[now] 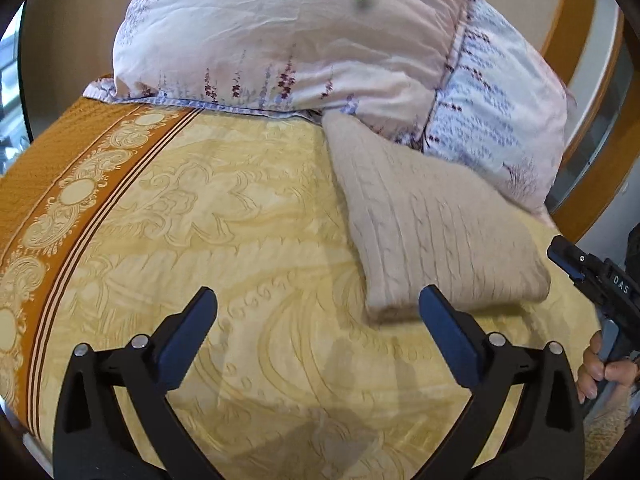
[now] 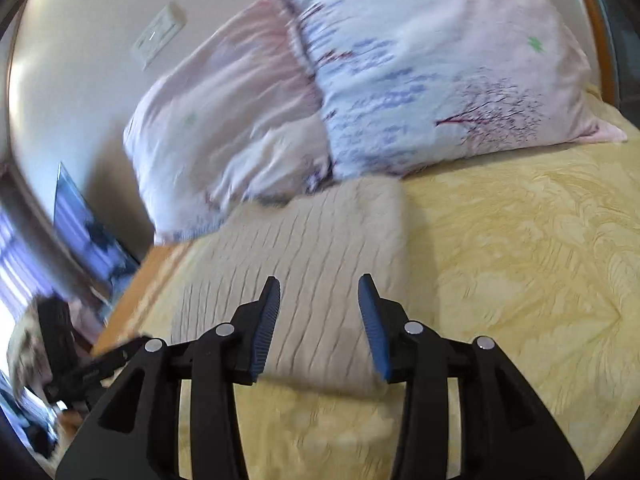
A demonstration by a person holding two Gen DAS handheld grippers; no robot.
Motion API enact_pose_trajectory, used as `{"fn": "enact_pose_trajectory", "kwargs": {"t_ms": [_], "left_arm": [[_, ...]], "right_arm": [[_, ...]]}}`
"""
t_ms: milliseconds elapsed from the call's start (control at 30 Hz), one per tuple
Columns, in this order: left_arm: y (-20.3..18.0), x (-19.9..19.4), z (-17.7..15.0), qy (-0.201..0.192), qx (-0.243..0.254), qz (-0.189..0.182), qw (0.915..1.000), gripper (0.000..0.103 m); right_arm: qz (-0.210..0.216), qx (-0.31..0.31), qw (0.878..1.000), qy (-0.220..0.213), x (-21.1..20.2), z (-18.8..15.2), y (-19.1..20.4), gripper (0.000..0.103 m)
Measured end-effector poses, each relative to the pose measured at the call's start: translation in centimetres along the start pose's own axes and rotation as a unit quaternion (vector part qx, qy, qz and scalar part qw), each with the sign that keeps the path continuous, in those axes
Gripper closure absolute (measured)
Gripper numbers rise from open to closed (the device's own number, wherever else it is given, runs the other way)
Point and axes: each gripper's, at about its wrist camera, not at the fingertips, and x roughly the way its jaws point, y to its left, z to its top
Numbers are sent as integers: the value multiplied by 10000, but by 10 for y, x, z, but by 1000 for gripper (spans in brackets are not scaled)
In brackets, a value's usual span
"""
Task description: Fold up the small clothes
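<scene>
While both grippers hang empty over the bedspread, the left gripper stands wide apart and the right gripper less so. The folded sweater lies right of centre, touching the pillows, its long axis running from the upper middle toward the lower right.

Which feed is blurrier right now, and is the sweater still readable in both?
Right wrist view: motion smear on the pillows, and the sweater is soft but readable. Left wrist view: sharper, sweater slightly blurred, gripper shadow on the bedspread.
</scene>
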Motion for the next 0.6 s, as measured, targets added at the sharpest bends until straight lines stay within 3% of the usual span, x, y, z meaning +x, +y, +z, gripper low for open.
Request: {"fn": "enact_pose_trajectory", "kwargs": {"t_ms": [167,333,467,500,600], "left_arm": [[-23,-3,-8,-36,423,198,9989,2],[-35,8,-13,211,565,286,9978,2],[-38,12,-15,284,606,368,9971,2],[-39,13,-16,288,644,410,9967,2],[-42,14,-18,311,783,596,9947,2]], "right_arm": [[-346,-199,9990,178,6,-11,10,54],[-1150,-325,9912,566,32,-22,2,54],[-1015,-98,9939,416,22,-19,0,53],[-984,-117,9946,296,15,-19,3,50],[-1213,-280,9922,-94,-5,-22,10,11]]}}
